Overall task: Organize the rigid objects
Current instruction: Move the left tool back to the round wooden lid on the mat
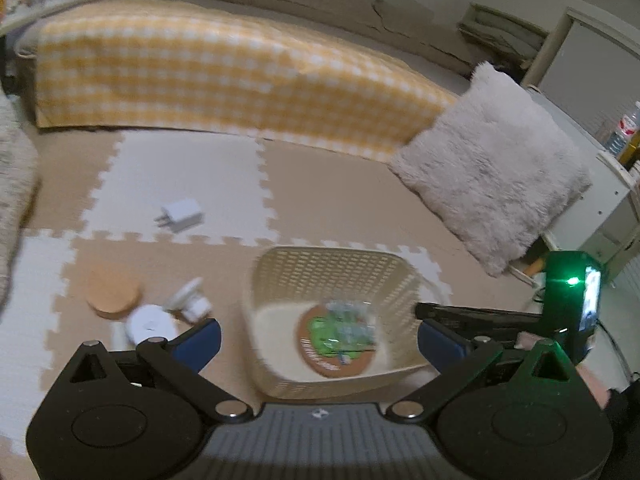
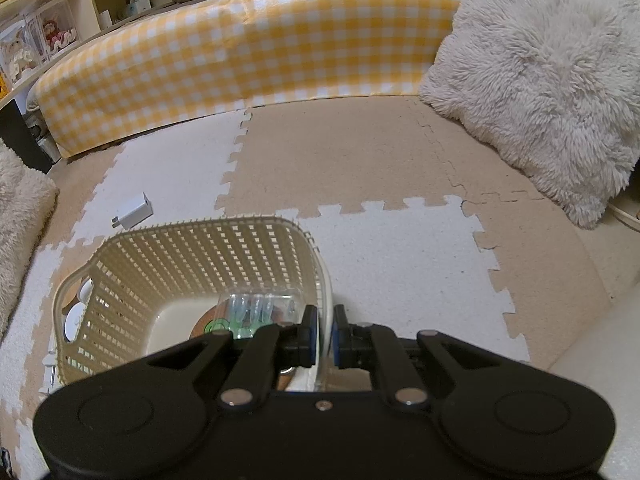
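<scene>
A beige lattice basket (image 1: 332, 254) stands on the foam floor mat. Inside it a clear plastic box (image 1: 348, 328) with green contents lies on a brown round disc (image 1: 320, 364). My left gripper (image 1: 320, 334) hovers above the basket's near side, open wide, with nothing between its blue pads. My right gripper (image 2: 325, 332) is shut on the right rim of the basket (image 2: 200, 224), and the clear box (image 2: 260, 304) shows just past its fingers. Left of the basket lie a cork disc (image 1: 114, 294), a round white object (image 1: 150, 322) and a white plug adapter (image 1: 192, 300). A white charger (image 1: 182, 216) sits farther off.
A sofa edge under a yellow gingham cover (image 2: 240, 52) runs along the back. A shaggy cream cushion (image 2: 540, 72) leans at the right, and another furry one lies at the far left. An open shelf (image 2: 60, 12) stands at the back left. The charger (image 2: 134, 210) lies beyond the basket.
</scene>
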{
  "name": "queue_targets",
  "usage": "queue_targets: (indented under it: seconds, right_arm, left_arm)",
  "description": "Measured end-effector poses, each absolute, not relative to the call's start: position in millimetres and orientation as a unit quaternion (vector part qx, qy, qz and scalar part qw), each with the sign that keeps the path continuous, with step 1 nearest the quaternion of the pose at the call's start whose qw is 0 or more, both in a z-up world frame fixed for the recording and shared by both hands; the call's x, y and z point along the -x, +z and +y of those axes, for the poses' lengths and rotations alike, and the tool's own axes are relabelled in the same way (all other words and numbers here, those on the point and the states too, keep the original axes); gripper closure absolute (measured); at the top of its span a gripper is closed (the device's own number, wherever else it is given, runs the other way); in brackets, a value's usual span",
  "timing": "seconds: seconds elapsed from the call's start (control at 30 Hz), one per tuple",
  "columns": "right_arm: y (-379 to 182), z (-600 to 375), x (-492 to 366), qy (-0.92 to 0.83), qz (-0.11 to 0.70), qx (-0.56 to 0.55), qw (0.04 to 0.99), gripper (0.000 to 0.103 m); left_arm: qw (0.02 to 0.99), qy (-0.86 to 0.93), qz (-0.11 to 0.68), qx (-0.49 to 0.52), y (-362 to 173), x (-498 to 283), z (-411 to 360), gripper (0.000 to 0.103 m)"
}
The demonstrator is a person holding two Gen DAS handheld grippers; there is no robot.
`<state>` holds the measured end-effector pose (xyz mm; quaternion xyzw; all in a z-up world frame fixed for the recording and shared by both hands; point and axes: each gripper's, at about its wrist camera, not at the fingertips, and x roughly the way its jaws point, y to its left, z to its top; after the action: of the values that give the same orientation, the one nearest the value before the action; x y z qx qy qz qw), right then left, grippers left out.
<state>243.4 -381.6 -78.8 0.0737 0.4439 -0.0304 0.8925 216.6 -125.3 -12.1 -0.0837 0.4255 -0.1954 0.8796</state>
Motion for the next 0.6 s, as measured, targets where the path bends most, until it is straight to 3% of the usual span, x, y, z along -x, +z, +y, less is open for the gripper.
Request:
queue_targets:
  seconds: [0.6]
  right_arm:
    - [-77.5,-378.8,-243.4,-0.035,0.444,-0.062,0.893,0.095]
  left_arm:
    - [0.916,-0.115,0.383,0.022,-61.2,-243.9,-37.6,0.0]
